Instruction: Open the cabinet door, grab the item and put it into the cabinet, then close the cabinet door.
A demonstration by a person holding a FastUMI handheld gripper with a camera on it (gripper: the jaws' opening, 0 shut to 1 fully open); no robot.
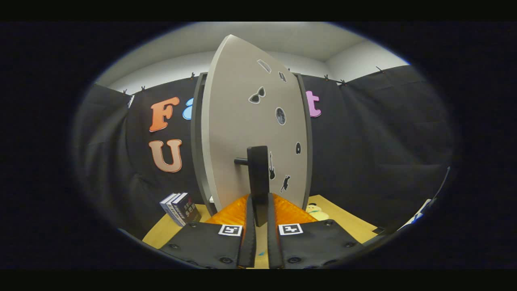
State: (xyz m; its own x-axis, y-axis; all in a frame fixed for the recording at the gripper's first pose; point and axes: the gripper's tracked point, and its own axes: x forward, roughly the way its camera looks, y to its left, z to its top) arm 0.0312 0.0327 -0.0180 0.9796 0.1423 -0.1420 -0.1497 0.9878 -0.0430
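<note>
Tongs (258, 202) of mine pinch the handle (257, 178) at centre; pulling crooked, I may slip off the door (242, 121).

One gripper (258, 206), its two fingers (248, 226) closed on the one black handle (258, 178). One cabinet (198, 153), with one grey door (238, 133) swung open. On that door I count six small stickers (257, 95). One set of books (180, 208) stands on the table (347, 222); it looks like three, though the spines are hard to separate. One pale toy (316, 211) sits by the door's far edge. Two square markers (230, 230) sit on the gripper, one per side.
</note>
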